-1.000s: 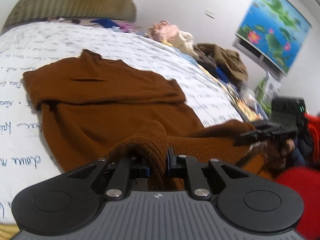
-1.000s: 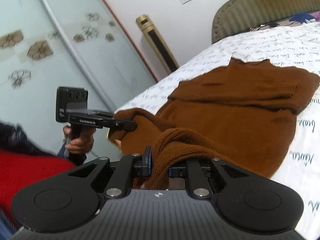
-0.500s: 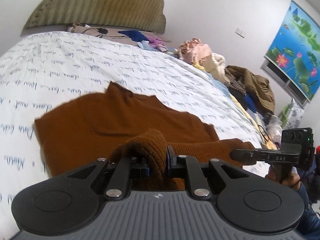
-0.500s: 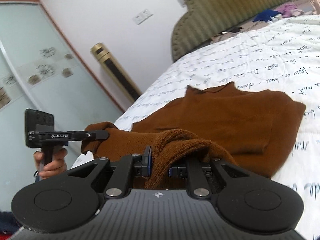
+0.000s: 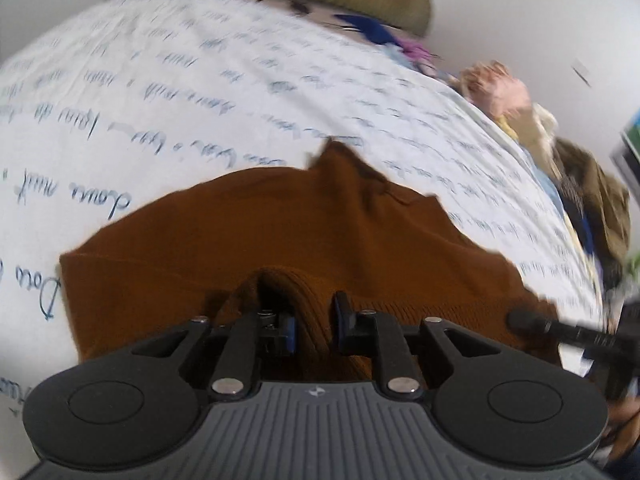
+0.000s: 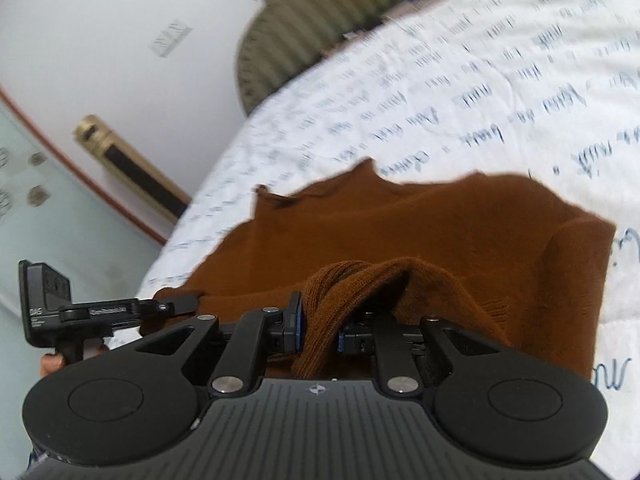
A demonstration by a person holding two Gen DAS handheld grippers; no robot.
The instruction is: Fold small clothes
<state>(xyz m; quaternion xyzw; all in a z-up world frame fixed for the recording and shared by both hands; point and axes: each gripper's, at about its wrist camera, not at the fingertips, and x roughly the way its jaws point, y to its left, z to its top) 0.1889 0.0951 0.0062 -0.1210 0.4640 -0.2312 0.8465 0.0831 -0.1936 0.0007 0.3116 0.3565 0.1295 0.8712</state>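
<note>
Bedsheet (image 5: 200, 100) underneath; left hand-held gripper (image 5: 314, 326) opening, right hand-held gripper (image 6: 320, 330) clamped, both on brown sweater (image 5: 280, 232).

sweater (image 5: 304, 240) hem carried up over its body, nearing collar.

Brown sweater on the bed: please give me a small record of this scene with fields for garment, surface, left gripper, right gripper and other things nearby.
garment: brown sweater, ribbed hem lifted toward the far part
surface: bed sheet, white with blue handwriting print
left gripper: jaws opening, ribbed hem between them
right gripper: shut on the ribbed hem
headboard: olive, padded
nearby: pile of clothes at the bed's right edge
</note>
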